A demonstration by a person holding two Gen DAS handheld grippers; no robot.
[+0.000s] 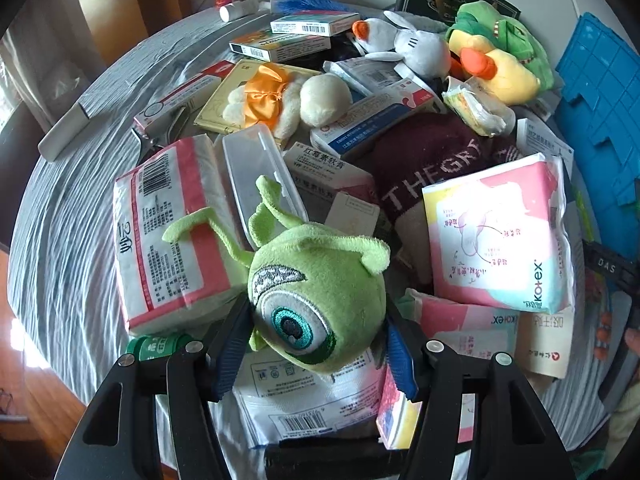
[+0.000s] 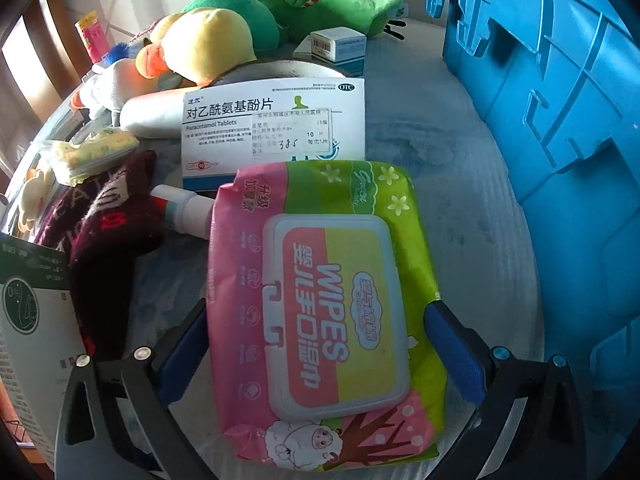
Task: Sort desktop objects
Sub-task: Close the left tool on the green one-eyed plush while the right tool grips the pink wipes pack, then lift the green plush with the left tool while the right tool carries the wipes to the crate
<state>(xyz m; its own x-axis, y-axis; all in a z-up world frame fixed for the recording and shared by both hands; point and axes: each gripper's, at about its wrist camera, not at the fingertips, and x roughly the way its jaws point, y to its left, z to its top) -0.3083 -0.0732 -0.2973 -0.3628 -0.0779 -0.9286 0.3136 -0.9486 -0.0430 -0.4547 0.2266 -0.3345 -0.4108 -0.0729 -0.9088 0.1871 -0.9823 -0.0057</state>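
Note:
In the left wrist view, my left gripper point(image 1: 316, 344) is shut on a green one-eyed monster plush point(image 1: 316, 300), with a blue pad against each side of it, above a heap of packets. In the right wrist view, my right gripper point(image 2: 320, 344) is around a pink and green baby wipes pack point(image 2: 328, 304), with a blue pad pressed against each long side. The pack lies over the grey table point(image 2: 460, 200).
The left wrist view shows a tissue pack point(image 1: 168, 232), a Kotex pack point(image 1: 500, 232), a maroon cloth point(image 1: 432, 160), medicine boxes point(image 1: 288, 44), a white rabbit plush point(image 1: 416, 44) and a duck plush point(image 1: 496, 64). A blue crate point(image 2: 560, 100) stands right of the wipes; a paracetamol box point(image 2: 276, 128) lies behind.

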